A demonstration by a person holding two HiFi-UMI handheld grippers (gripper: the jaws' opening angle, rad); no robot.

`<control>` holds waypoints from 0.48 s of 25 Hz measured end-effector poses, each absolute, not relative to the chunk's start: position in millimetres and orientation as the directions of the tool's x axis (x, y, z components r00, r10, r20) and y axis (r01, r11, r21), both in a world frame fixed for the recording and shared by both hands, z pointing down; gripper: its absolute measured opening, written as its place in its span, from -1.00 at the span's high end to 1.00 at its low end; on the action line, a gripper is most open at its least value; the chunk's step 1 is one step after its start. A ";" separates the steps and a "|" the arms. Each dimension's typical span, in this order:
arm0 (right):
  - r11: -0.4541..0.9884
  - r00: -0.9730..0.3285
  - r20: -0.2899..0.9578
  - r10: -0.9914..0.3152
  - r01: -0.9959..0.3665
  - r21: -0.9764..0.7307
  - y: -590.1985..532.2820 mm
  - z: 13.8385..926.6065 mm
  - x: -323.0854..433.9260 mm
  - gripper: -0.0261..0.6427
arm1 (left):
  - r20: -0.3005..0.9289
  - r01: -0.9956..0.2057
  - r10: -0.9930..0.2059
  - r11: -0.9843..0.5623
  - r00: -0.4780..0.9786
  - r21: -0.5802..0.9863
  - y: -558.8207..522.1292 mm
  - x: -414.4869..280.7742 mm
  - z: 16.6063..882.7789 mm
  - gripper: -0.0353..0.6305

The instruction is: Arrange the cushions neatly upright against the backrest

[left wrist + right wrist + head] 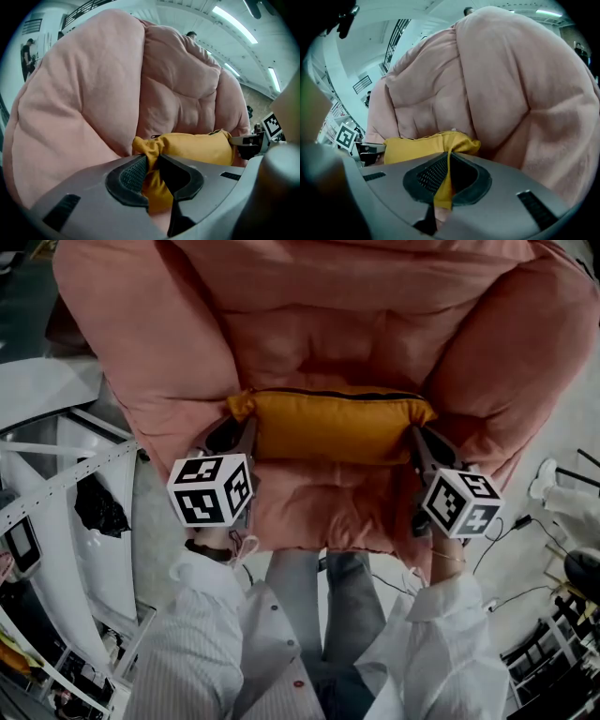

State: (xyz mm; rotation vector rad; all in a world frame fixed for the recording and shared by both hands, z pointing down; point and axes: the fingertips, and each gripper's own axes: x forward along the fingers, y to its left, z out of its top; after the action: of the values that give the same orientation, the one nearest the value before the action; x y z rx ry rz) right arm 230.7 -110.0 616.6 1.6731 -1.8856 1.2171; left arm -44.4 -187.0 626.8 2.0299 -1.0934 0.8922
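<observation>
No readable words, brands or numbers, only black-and-white square markers on left cube (212, 489) and right cube (459, 502).

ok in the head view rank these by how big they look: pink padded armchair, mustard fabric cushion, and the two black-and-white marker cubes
1. pink padded armchair
2. mustard fabric cushion
3. left marker cube and right marker cube: they look alike and sit nearer the camera, so not ranked.

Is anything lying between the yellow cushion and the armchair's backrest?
Nothing visible does. The left gripper and right gripper pinch the two ends of the yellow cushion, and the pink backrest directly behind it is bare.
</observation>
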 end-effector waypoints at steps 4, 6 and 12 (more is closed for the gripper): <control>-0.062 -0.256 0.750 -0.611 -0.928 -0.367 -107.8 628.5 229.0 0.86 | 0.816 -0.868 -0.401 -0.443 0.417 0.225 -186.2 -44.4 635.7 0.62; -0.056 -0.250 0.761 -0.599 -0.934 -0.352 -105.9 635.1 226.9 0.86 | 0.823 -0.865 -0.385 -0.447 0.418 0.230 -184.0 -45.3 641.0 0.62; -0.005 -0.203 0.803 -0.560 -0.969 -0.248 -93.6 649.5 221.9 0.85 | 0.836 -0.864 -0.353 -0.436 0.421 0.251 -172.7 -45.0 652.6 0.62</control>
State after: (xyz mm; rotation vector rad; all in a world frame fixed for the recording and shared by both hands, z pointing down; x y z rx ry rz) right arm 221.9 -93.6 649.5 1.5773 -1.7950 1.1105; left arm -45.0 -172.7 652.6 1.9816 -1.0279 0.9390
